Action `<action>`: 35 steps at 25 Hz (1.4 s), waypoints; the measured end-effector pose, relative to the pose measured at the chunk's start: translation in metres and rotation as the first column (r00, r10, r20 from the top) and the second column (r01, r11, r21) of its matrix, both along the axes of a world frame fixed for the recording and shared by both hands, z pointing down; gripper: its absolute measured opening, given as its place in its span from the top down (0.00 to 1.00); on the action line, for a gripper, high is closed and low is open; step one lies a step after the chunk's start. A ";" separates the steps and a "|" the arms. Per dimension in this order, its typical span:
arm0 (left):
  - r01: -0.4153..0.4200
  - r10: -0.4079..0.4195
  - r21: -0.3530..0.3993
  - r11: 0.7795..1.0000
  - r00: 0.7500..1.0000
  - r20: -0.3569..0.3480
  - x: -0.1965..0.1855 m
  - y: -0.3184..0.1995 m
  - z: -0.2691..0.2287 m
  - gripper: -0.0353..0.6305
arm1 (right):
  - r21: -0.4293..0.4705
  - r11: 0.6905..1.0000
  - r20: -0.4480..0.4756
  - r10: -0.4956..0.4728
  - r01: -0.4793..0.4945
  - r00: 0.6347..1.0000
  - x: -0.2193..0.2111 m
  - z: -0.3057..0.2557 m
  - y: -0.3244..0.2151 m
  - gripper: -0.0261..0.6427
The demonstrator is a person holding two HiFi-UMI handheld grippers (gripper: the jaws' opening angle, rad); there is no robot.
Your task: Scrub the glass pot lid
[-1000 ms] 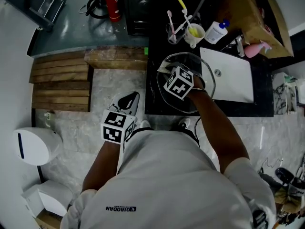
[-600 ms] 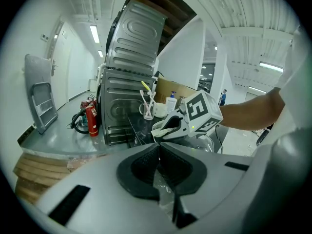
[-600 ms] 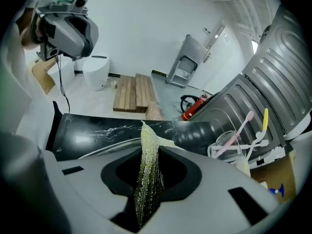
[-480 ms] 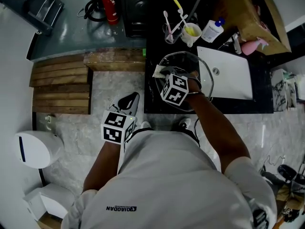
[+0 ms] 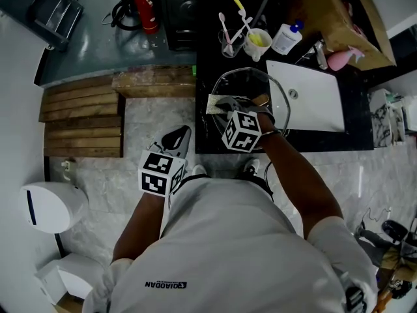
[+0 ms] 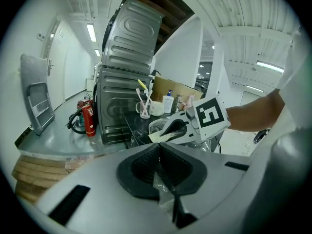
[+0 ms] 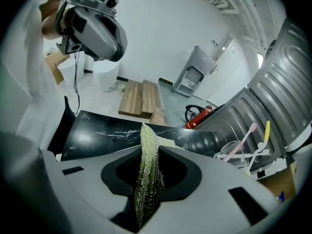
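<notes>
The glass pot lid [image 5: 246, 83] lies flat on the black counter [image 5: 208, 142], just left of the sink. My right gripper [image 5: 226, 104] is over the lid's left half, shut on a yellow-green scouring cloth [image 5: 214, 103] that sticks out past the lid's left rim. In the right gripper view the cloth [image 7: 148, 179] runs up between the closed jaws, with the counter [image 7: 107, 133] beyond. My left gripper [image 5: 178, 135] hangs over the floor beside the person's body, away from the lid, jaws shut. The left gripper view shows the right gripper [image 6: 181, 128] and cloth [image 6: 163, 137] ahead.
Behind the lid stand a glass with toothbrushes [image 5: 228, 43], a mug [image 5: 260, 43] and a white bottle [image 5: 286, 39]. A white sink [image 5: 313, 100] lies to the right. A wooden pallet [image 5: 81, 116], a fire extinguisher [image 5: 144, 8] and a white bin [image 5: 52, 204] are at the left.
My right gripper has slid the cloth leftward across the lid towards its left rim. The left gripper has stayed where it was.
</notes>
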State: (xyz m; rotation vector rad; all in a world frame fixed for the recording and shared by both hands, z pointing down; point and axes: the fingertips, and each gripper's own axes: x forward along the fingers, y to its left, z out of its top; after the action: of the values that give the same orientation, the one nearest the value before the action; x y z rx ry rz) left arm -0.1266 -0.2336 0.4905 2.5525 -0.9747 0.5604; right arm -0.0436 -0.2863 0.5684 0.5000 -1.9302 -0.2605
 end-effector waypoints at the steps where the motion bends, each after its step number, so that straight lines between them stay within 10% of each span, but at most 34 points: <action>1: -0.007 0.007 0.000 1.000 1.000 0.003 0.002 0.000 0.001 0.92 | 0.003 1.000 0.003 -0.015 0.015 1.000 0.000 0.000 0.003 0.82; 17: 0.054 -0.055 0.013 0.998 0.998 0.028 0.037 0.014 -0.007 0.92 | -0.003 0.958 0.064 -0.288 0.288 0.956 0.020 -0.002 0.065 0.82; 35: 0.187 -0.186 0.001 0.982 0.980 0.064 0.086 0.054 -0.009 0.92 | -0.033 0.837 0.126 -0.539 0.547 0.833 0.068 -0.001 0.129 0.82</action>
State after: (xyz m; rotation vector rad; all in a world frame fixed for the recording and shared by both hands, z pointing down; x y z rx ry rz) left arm -0.0403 -0.1796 0.4820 2.4179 -1.2177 0.5918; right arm 0.0248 -0.1568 0.5673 -0.1020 -2.1545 -0.5396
